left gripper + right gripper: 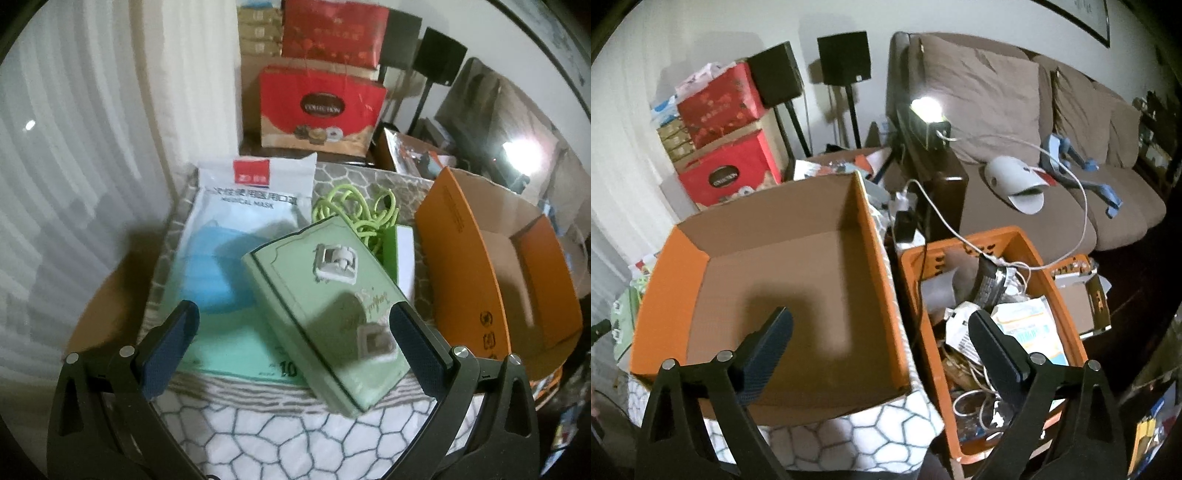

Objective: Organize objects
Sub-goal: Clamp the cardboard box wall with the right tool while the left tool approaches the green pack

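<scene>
In the left wrist view a pale green notebook lies tilted on a pack of blue medical masks, on a cloth with a grey cell pattern. A lime green cord is coiled behind it. My left gripper is open, its fingers on either side of the notebook's near end, not touching it. An orange cardboard box stands at the right; in the right wrist view the orange cardboard box is empty. My right gripper is open and empty above the box's near right edge.
An orange plastic crate full of cables and packets stands right of the box. Red gift bags and speakers on stands are behind. A brown sofa with a lamp fills the right.
</scene>
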